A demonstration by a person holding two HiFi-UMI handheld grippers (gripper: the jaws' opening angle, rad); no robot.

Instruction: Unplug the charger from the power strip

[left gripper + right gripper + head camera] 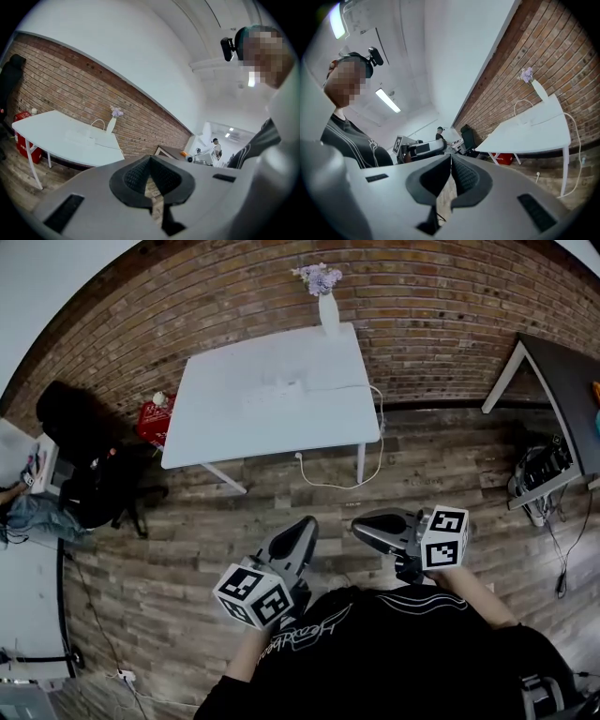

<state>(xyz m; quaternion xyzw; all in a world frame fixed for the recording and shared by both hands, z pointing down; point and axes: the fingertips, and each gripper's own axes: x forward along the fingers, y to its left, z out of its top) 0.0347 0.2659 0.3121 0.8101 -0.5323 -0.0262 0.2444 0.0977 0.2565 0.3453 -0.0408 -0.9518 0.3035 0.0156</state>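
Observation:
A white power strip (275, 390) lies on the white table (234, 432) by the brick wall, several steps ahead of me. The charger on it is too small to make out. A white cable (339, 484) hangs from the table's right edge down to the floor. My left gripper (305, 529) and right gripper (358, 527) are held low in front of my chest, both shut and empty, far short of the table. The left gripper view shows that gripper's tips (150, 160) closed, with the table (51, 140) and strip (80, 136) beyond. In the right gripper view the tips (451, 157) meet too.
A white vase with purple flowers (326, 301) stands at the table's far edge. A red box (153, 420) sits on the floor left of the table. A black chair (84, 460) and a seated person are at the left. A dark desk (562, 390) with cables stands right.

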